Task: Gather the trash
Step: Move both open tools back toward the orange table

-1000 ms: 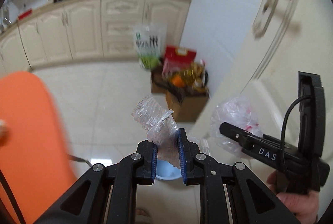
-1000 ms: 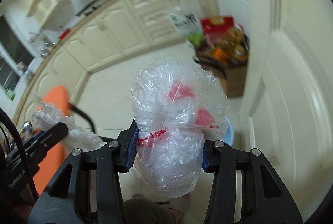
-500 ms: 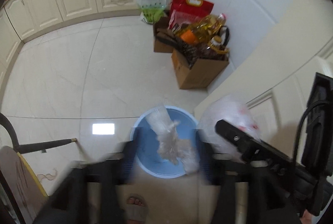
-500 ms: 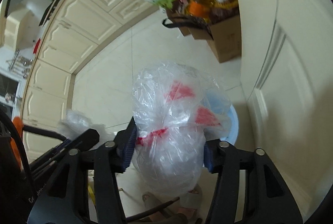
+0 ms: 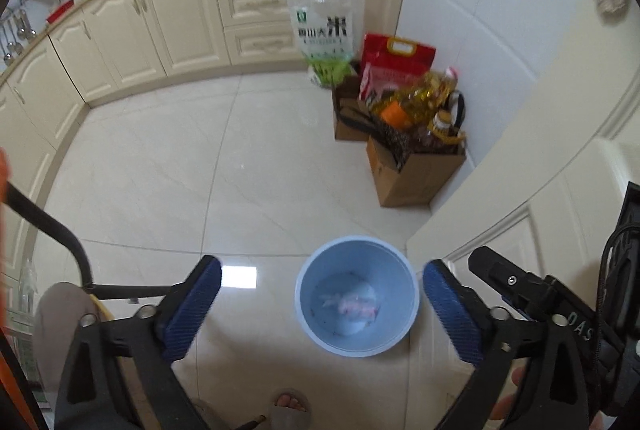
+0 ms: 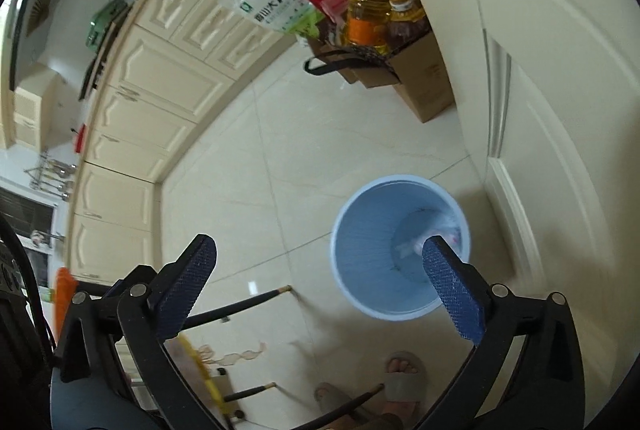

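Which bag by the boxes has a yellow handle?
The red bag standing behind the cardboard boxes; the clear rice bag beside it is white and green instead.

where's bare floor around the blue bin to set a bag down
The widest bare tile lies beyond the blue bin, between the cabinets and the cardboard boxes. It is tight on the bin's right, against the door. On the near side are a slippered foot and chair legs.
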